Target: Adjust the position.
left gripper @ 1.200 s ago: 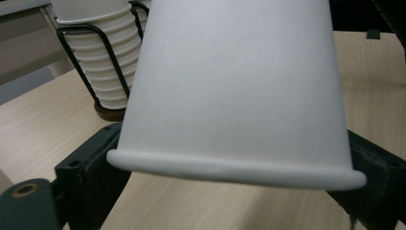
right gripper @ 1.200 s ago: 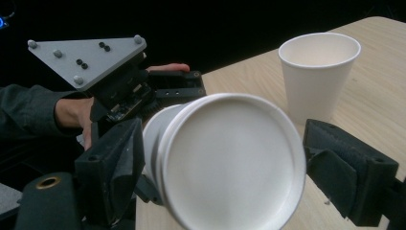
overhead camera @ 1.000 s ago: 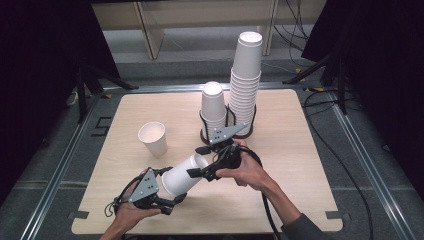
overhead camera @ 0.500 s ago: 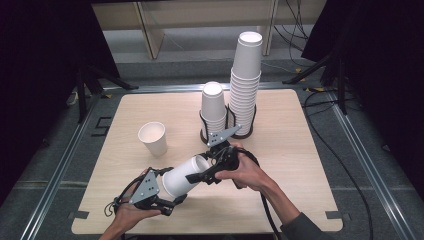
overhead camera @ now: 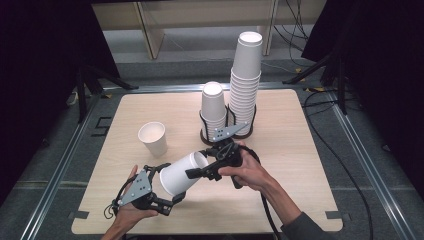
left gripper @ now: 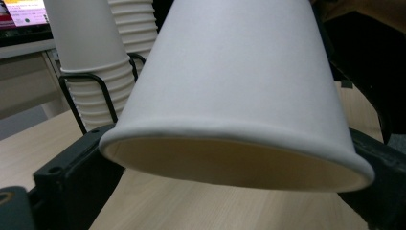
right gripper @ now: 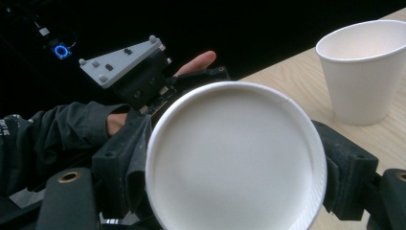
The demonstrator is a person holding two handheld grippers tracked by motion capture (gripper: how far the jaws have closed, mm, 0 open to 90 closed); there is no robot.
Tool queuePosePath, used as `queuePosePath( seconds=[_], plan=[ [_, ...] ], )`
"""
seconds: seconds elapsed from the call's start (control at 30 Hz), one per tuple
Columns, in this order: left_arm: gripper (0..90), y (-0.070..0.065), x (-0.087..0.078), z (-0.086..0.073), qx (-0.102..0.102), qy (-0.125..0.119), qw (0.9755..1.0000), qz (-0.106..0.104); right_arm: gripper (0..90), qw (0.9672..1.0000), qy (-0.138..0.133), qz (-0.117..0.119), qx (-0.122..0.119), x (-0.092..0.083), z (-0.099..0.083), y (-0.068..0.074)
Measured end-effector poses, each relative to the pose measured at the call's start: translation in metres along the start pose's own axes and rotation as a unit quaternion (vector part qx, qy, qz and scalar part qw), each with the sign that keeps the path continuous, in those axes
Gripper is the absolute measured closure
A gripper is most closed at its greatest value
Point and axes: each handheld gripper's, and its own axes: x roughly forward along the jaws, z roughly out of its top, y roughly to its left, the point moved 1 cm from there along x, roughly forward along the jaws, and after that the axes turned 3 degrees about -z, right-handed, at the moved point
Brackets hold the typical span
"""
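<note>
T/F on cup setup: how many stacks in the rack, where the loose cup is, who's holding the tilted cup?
1. Both tongs grip one paper cup. True: left tongs at its open rim, right tongs at its closed base.
2. The held cup stands upright on the table. False: it is tilted, off the surface.
3. The wire rack holds two stacks. True.
4. The short stack tops the tall stack. False: it is lower.
5. The loose cup lies on its side. False: upright, mouth up.

Your right tongs (right gripper: 237, 191) are gripping a white paper cup (right gripper: 234, 158) by its closed base, one black jaw on each side. Beyond it, your left tongs (right gripper: 143, 79) are holding the cup's far end. Another paper cup (right gripper: 366, 72) is standing upright on the table (right gripper: 306, 81).
</note>
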Motion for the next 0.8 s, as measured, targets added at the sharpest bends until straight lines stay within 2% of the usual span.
queuePosePath(
  seconds=[0.2,0.27,0.33,0.47,0.57,0.6,0.63,0.67,0.8],
  plan=[
    [2.3,0.001,-0.005,0.004,0.003,-0.035,0.9994,0.009,24.0,0.9997,-0.019,0.014,0.0,0.001,0.0,-0.002],
    [2.7,0.0,-0.006,0.005,0.003,-0.041,0.9991,0.012,24.1,0.9993,-0.024,0.025,0.012,-0.001,0.0,-0.003],
    [3.6,0.001,-0.006,0.005,0.002,-0.034,0.9994,0.004,24.0,0.9992,-0.03,0.025,0.006,-0.001,0.0,-0.005],
    [5.5,0.003,-0.007,0.006,0.005,-0.028,0.9996,-0.001,24.0,0.999,-0.028,0.032,0.013,-0.002,-0.002,-0.007],
    [6.8,0.003,-0.007,0.007,0.007,-0.021,0.9997,-0.007,23.7,0.9982,-0.029,0.048,0.021,-0.002,-0.003,-0.009],
    [7.5,0.003,-0.007,0.007,0.007,-0.02,0.9997,-0.008,23.6,0.9988,-0.02,0.039,0.022,-0.004,-0.004,-0.009],
    [7.8,0.003,-0.007,0.007,0.004,-0.019,0.9997,-0.01,23.6,0.9988,-0.02,0.039,0.019,-0.004,-0.004,-0.01],
    [8.2,0.003,-0.007,0.007,0.004,-0.018,0.9998,-0.011,23.4,0.9984,-0.02,0.044,0.028,-0.004,-0.004,-0.009],
    [9.1,0.002,-0.008,0.008,0.009,-0.009,0.9997,-0.021,23.0,0.9993,-0.008,0.037,0.008,-0.006,-0.004,-0.01]
  ],
)
